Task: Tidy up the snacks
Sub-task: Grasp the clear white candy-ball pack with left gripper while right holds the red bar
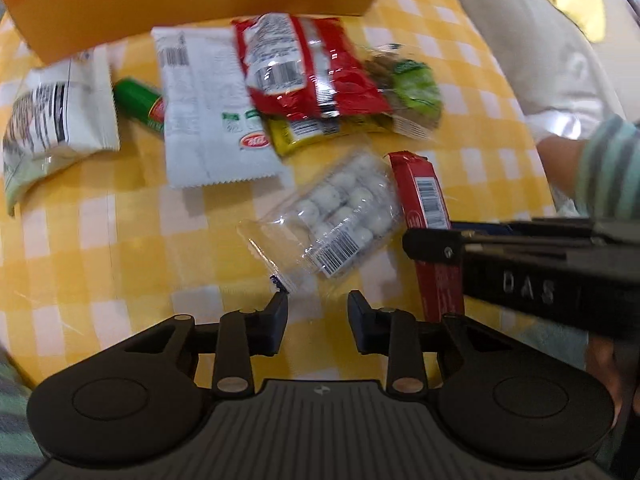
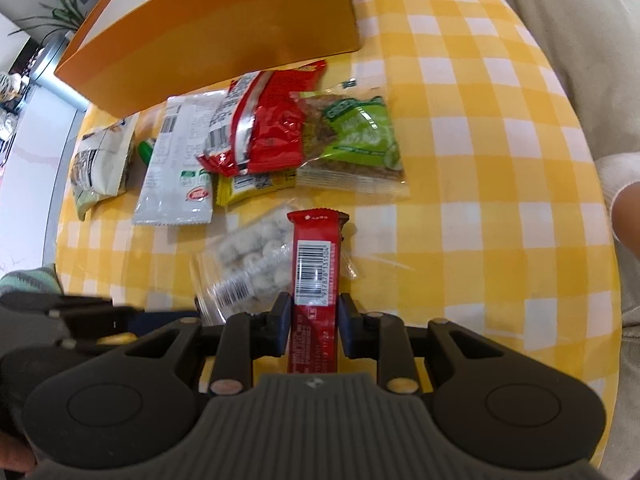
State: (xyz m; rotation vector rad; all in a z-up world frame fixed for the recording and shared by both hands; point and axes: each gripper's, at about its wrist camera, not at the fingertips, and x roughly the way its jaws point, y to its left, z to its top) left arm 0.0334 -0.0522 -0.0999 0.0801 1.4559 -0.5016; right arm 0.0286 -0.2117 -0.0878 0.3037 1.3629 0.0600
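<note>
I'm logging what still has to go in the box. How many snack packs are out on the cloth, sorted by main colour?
White or cream: 2, the cream bag and the white pouch
Red: 2, the red bag and the red bar
Green: 2, the green tube and the green-label pack
Yellow: 1, the yellow packet
Clear: 1, the clear bag of white balls
Total: 8

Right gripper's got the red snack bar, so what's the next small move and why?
Probably lift the red snack bar toward the orange box: the right gripper is clamped on it, and it leans across the clear bag of white candies.
</note>
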